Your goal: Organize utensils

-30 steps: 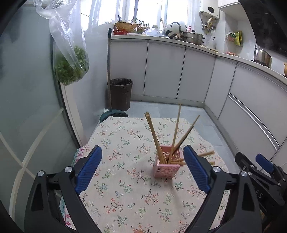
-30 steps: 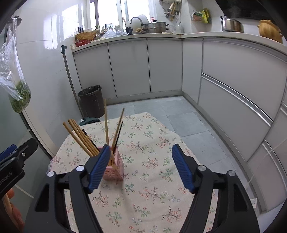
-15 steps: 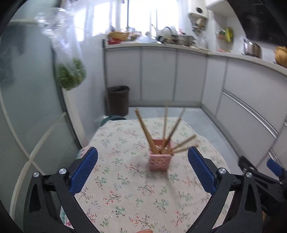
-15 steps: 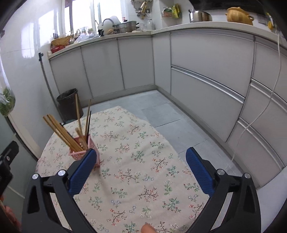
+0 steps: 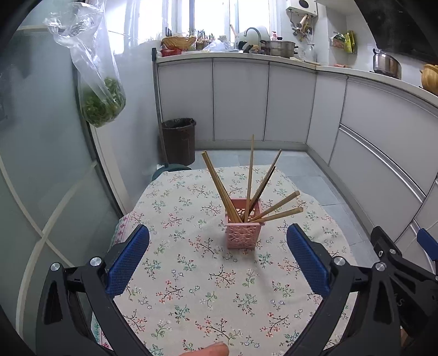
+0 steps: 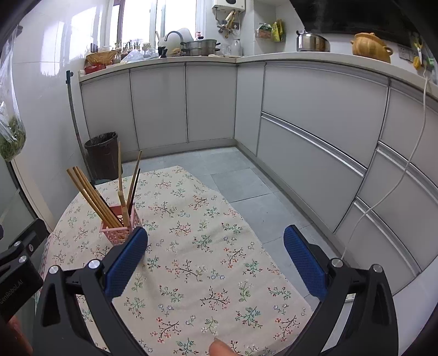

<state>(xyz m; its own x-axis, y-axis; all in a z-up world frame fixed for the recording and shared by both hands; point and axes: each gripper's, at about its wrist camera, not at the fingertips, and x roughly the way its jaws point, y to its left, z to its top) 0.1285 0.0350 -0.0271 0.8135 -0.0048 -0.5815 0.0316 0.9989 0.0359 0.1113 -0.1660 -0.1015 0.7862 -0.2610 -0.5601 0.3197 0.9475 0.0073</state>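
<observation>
Though unheld, holder [image 5: 242, 234] beyond hand-held gripper [image 5: 217, 241]

Bright daylight thru the window [image 5: 213, 19] at the back, blown out to white w/ glare on the glossy wall [image 6: 52, 54] beside it. Soft short shadow under the pink holder [image 5: 242, 235] on the bench cloth. Both views sharp, no motion blur. Strong fisheye bend; cabinet lines curve, corners vignette to black.

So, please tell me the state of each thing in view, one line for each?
Left hand-held gripper: open, empty.
Right hand-held gripper: open, empty.
Pink holder: upright on the tablecloth.
Chopsticks: standing in the holder, fanned out.
Trash bin: lined with a bag, no lid.
</observation>
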